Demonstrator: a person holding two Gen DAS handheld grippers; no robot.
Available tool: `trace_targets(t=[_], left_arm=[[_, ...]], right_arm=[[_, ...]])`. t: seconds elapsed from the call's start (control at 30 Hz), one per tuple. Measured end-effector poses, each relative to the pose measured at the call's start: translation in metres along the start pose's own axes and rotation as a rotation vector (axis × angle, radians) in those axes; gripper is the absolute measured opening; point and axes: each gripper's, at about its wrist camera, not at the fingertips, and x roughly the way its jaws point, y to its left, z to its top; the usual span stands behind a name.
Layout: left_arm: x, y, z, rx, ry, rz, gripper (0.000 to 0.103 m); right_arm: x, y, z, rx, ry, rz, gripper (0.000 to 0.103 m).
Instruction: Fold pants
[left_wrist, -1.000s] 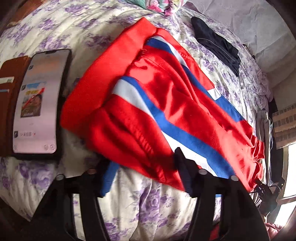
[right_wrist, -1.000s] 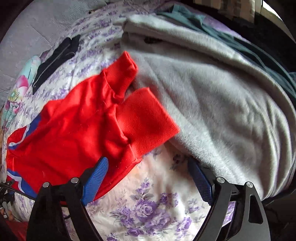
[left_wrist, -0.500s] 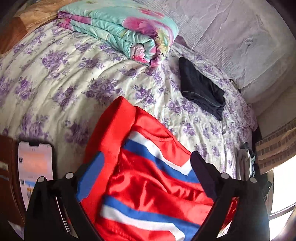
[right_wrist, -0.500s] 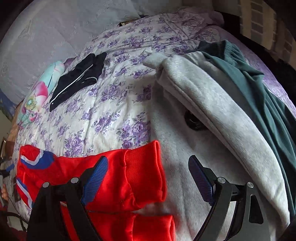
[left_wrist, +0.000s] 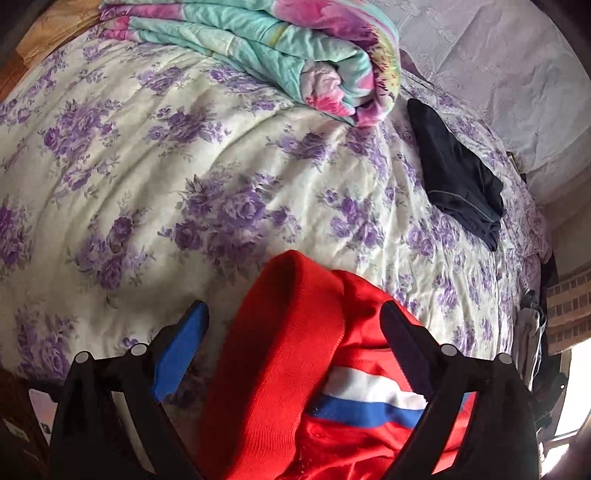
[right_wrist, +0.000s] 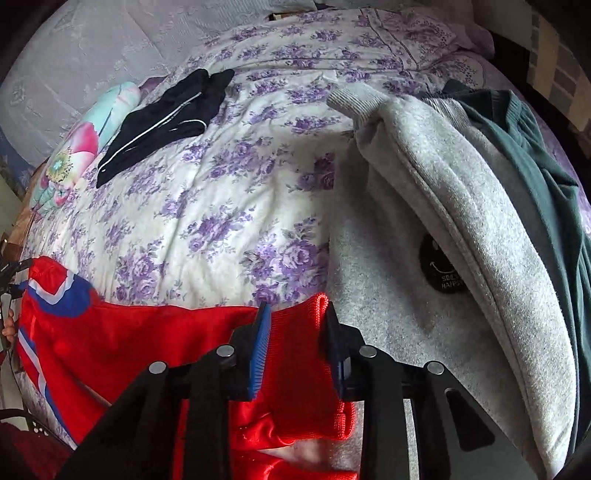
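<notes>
- Purple-flowered bedspread carries red pants.
- Left gripper spread wide over the waistband, gripping nothing.
- Right gripper closing, red cuff between its pads.
- Bare bedspread lies beyond both.

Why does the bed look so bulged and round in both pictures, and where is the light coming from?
Both wrist views are fisheye, so the quilt bows and corners go black. Left view: daylight glares from a window at lower right. Right view: even light, grey garment sharp.
</notes>
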Motion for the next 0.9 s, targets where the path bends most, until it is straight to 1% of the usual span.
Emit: trace_targets(t=[0.03, 0.07, 0.1, 0.13, 0.17, 0.2, 0.23, 0.27, 0.3, 0.33, 0.37, 0.4, 0.47, 0.53, 0.57, 0.6, 0.63, 0.67, 0.7, 0.73, 0.77, 0.8, 0.83, 0.87, 0.9], left_arm=[[0.002, 0.002, 0.002, -0.016, 0.004, -0.025, 0.09], [0.004, 0.001, 0.002, -0.017, 0.005, -0.054, 0.087], [0.004, -0.005, 0.002, 0.008, 0.0, -0.066, 0.07], [0.003, -0.011, 0.002, 0.05, -0.006, -0.05, 0.061], [0.002, -0.019, 0.001, 0.103, -0.015, -0.052, 0.049], [-0.002, -0.023, 0.0, 0.117, -0.028, -0.062, 0.045], [-0.007, -0.025, -0.001, 0.114, -0.047, -0.08, 0.042], [-0.014, -0.025, 0.0, 0.103, -0.072, -0.088, 0.035], [-0.023, -0.022, 0.002, 0.082, -0.105, -0.089, 0.018], [-0.033, -0.018, 0.006, 0.045, -0.142, -0.101, 0.018], [-0.045, -0.011, 0.01, -0.002, -0.188, -0.132, 0.016], [-0.05, -0.009, 0.015, -0.019, -0.21, -0.141, 0.016], [-0.058, -0.008, 0.021, -0.023, -0.257, -0.098, 0.015], [-0.056, -0.002, 0.02, -0.03, -0.282, -0.039, 0.016], [-0.047, 0.003, 0.017, -0.047, -0.269, 0.011, 0.017], [-0.038, 0.012, 0.013, -0.069, -0.231, 0.055, 0.02], [-0.027, 0.02, 0.01, -0.092, -0.173, 0.081, 0.023], [-0.019, 0.025, 0.006, -0.111, -0.131, 0.095, 0.036], [-0.021, 0.026, 0.002, -0.12, -0.134, 0.106, 0.052], [-0.029, 0.024, 0.0, -0.114, -0.161, 0.105, 0.06], [-0.039, 0.022, -0.001, -0.098, -0.187, 0.102, 0.07], [-0.052, 0.017, -0.002, -0.082, -0.219, 0.107, 0.073], [-0.062, 0.014, -0.003, -0.079, -0.241, 0.104, 0.074], [-0.074, 0.01, -0.005, -0.077, -0.263, 0.079, 0.075], [-0.08, 0.006, -0.007, -0.07, -0.27, 0.046, 0.078]], right_arm=[[0.004, -0.004, 0.0, 0.019, 0.012, 0.006, 0.029], [0.007, -0.007, 0.0, 0.035, 0.018, 0.011, 0.029], [0.008, -0.009, 0.0, 0.046, 0.016, 0.013, 0.029], [0.008, -0.008, 0.001, 0.049, 0.01, 0.012, 0.026], [0.005, -0.007, 0.004, 0.05, -0.003, 0.012, 0.022], [-0.001, -0.007, 0.008, 0.052, -0.027, 0.012, 0.011], [-0.009, -0.007, 0.014, 0.058, -0.058, 0.011, 0.009], [-0.018, -0.009, 0.022, 0.065, -0.095, 0.001, 0.009], [-0.028, -0.01, 0.03, 0.06, -0.13, -0.016, 0.009], [-0.035, -0.005, 0.038, 0.016, -0.157, -0.053, 0.009], [-0.038, 0.003, 0.045, -0.044, -0.166, -0.074, 0.009], [-0.037, 0.007, 0.052, -0.077, -0.159, -0.076, 0.009], [-0.027, 0.009, 0.06, -0.093, -0.145, -0.089, 0.009], [-0.004, -0.004, 0.059, -0.045, -0.094, -0.116, 0.009], [0.013, -0.017, 0.053, 0.008, -0.045, -0.154, 0.009], [0.03, -0.03, 0.043, 0.072, 0.007, -0.167, 0.01], [0.03, -0.038, 0.035, 0.11, -0.022, -0.137, 0.011], [0.022, -0.037, 0.032, 0.121, -0.059, -0.126, 0.015], [0.015, -0.033, 0.032, 0.114, -0.063, -0.125, 0.031], [0.006, -0.027, 0.033, 0.096, -0.08, -0.144, 0.045], [-0.005, -0.021, 0.034, 0.074, -0.113, -0.171, 0.05], [-0.018, -0.014, 0.035, 0.057, -0.153, -0.187, 0.056], [-0.03, -0.005, 0.036, 0.045, -0.189, -0.176, 0.058], [-0.037, 0.004, 0.036, 0.033, -0.213, -0.135, 0.06], [-0.042, 0.019, 0.036, 0.013, -0.227, -0.085, 0.067]])
